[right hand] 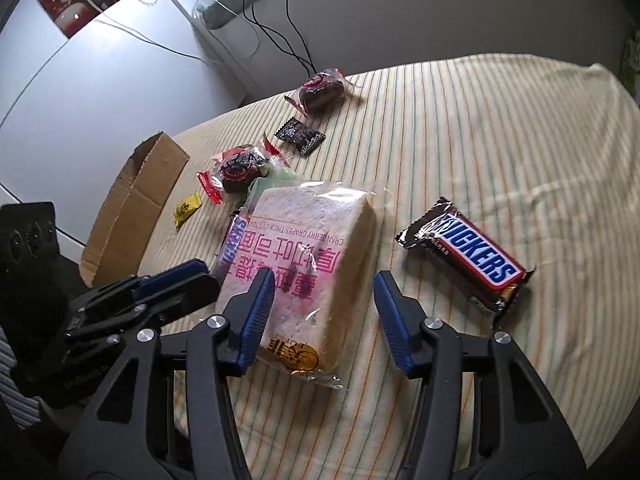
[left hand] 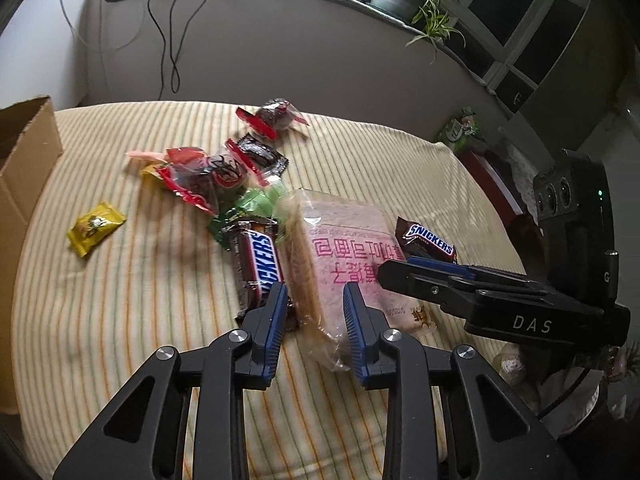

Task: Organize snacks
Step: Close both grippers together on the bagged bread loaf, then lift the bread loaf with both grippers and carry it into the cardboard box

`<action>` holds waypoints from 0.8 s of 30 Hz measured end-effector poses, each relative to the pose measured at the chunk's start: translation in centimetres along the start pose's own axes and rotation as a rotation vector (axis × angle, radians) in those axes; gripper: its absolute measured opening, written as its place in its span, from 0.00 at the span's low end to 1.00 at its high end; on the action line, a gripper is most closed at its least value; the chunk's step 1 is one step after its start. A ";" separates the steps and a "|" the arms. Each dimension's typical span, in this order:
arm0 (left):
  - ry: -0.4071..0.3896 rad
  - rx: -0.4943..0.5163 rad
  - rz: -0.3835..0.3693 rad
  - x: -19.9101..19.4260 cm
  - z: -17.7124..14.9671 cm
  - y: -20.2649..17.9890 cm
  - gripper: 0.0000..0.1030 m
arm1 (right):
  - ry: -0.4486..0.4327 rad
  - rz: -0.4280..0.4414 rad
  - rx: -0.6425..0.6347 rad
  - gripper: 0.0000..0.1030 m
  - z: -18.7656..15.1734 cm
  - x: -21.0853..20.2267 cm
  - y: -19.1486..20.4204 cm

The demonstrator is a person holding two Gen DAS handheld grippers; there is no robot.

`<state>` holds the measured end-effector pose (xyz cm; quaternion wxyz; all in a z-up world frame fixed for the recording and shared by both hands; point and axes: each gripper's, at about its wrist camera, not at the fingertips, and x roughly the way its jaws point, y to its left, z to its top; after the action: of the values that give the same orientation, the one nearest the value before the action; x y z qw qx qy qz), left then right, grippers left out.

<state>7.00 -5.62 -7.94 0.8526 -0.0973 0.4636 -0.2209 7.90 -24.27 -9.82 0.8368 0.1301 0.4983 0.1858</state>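
A clear packet of sliced bread (left hand: 344, 240) (right hand: 312, 232) with pink lettering lies flat on the striped cloth. My left gripper (left hand: 316, 300) (right hand: 208, 276) hovers over its left edge, jaws narrowly apart, and neither pad visibly presses. A long Snickers bar (left hand: 260, 260) (right hand: 232, 240) lies beside the left finger. My right gripper (right hand: 322, 280) (left hand: 384, 270) straddles the bread's near right part with wider jaws. Its left pad is over the packet and its right pad stands clear of the side. A second Snickers bar (right hand: 468, 256) (left hand: 426, 240) lies to the right.
An open cardboard box (left hand: 24, 152) (right hand: 136, 200) stands at the table's left edge. Behind the bread lie red-wrapped cakes (left hand: 200, 176) (right hand: 322, 90), a black sachet (left hand: 262, 154), a green packet (left hand: 248, 208) and a yellow candy (left hand: 96, 228). Cables (left hand: 168, 40) hang down the wall behind.
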 end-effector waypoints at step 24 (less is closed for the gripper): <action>0.052 -0.042 -0.057 2.1 0.6 1.2 0.50 | 0.065 0.060 0.026 0.49 0.6 1.1 -0.1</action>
<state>8.80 -5.59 -9.61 0.8314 -0.1223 0.4872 -0.2376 8.96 -23.91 -10.42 0.8125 0.1496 0.5235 0.2084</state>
